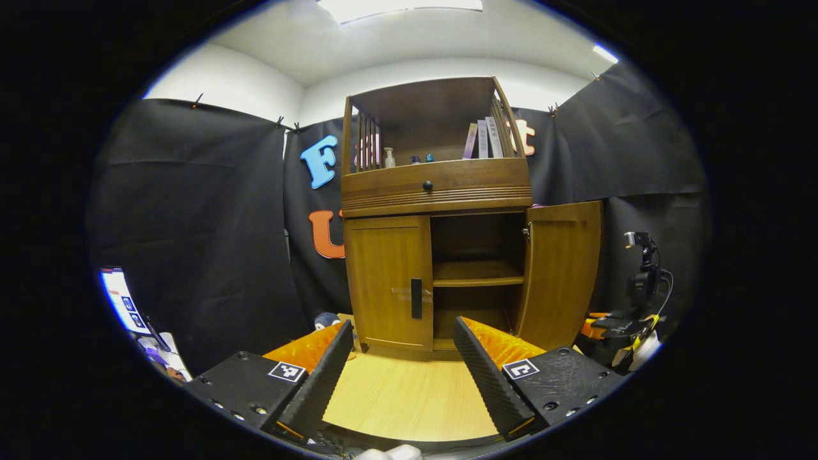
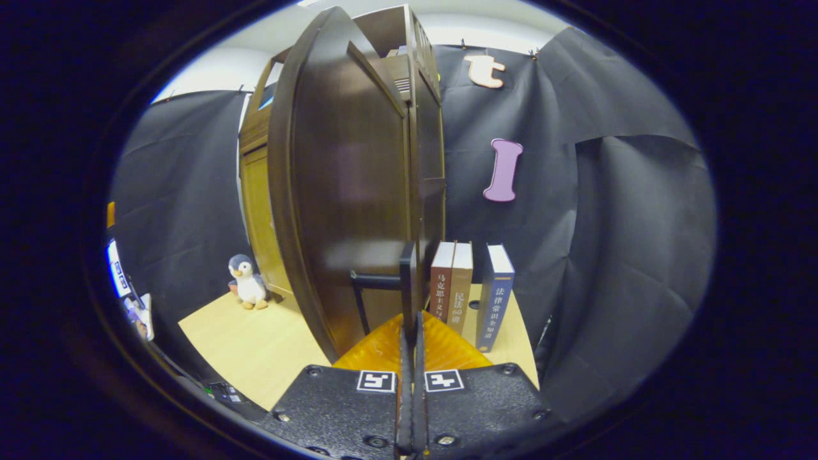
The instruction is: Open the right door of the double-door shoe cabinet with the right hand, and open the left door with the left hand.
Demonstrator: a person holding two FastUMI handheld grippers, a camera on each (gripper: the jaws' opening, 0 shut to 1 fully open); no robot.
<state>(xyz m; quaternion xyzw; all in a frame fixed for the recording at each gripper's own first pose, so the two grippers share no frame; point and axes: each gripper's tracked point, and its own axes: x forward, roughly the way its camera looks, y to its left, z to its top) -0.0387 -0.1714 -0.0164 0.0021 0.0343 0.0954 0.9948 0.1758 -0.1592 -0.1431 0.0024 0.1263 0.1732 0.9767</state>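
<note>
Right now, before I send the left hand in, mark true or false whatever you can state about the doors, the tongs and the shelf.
1. The right door stands open. True.
2. The left door is open too. False: it is closed, its black handle untouched.
3. The left tongs are open, short of the cabinet. True.
4. The right tongs are spread wide. False: the fingers meet at the right door's handle.
5. The lower shelf holds shoes. False: it looks bare.

A toy penguin [image 2: 246, 282] stands near the left edge of the light wooden tabletop [image 2: 255, 348]. Three upright books [image 2: 471, 295] stand toward its far right corner, two touching, the blue-spined one just apart.
</note>
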